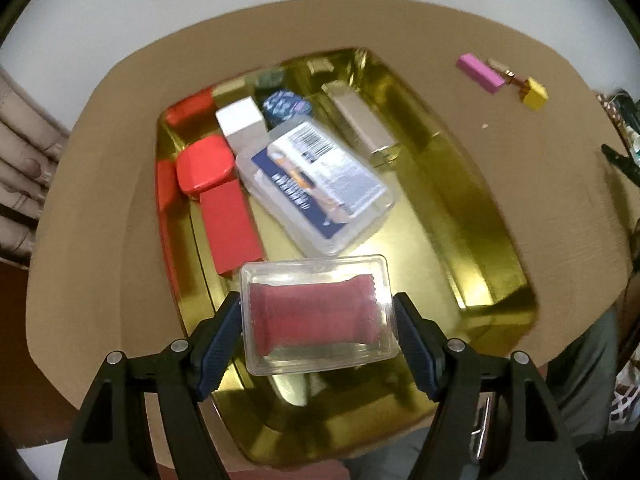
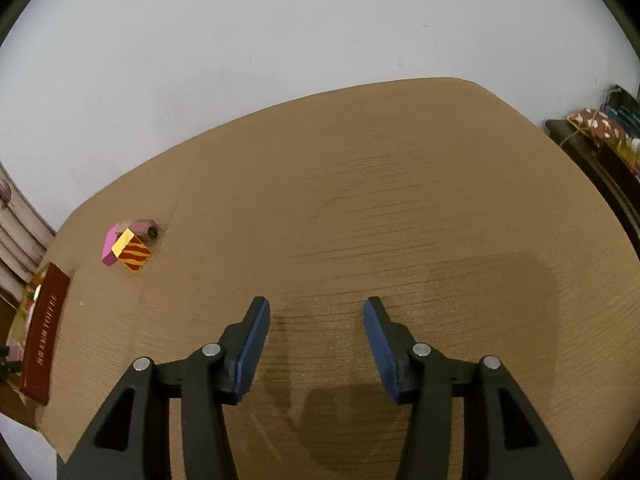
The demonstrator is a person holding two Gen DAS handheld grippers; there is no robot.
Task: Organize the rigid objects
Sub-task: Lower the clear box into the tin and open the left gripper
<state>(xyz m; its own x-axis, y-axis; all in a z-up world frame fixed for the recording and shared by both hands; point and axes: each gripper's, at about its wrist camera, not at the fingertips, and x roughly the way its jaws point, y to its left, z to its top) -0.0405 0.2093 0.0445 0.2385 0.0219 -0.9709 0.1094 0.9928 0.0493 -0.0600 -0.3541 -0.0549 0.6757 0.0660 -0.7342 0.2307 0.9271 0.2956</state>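
Clear box with a red wrapped packet inside sits clamped between the blue pads of the left gripper, held over the near end of the gold tray. From the left wrist view it looks lifted clear of the tray floor, though I cannot tell for certain that it is not touching.

Most of the sorting seems done. Already in the tray lie a red box, a red lid-like piece, a white box, a labelled clear case, a beige box and a dark patterned item at the far end. The near end of the tray is bare, so there is room under the clear box, and setting it down there appears to be the step in hand.

Still outside the tray, on the table, is a small cluster: a pink block, a gold-and-red striped cube and a small tube lying just behind them. These look like what is left.

The right gripper hangs over bare table, well apart from that cluster, its fingers parted with nothing between them.

The clear box is rectangular with rounded corners, transparent and glossy, with a bright glint on one corner.
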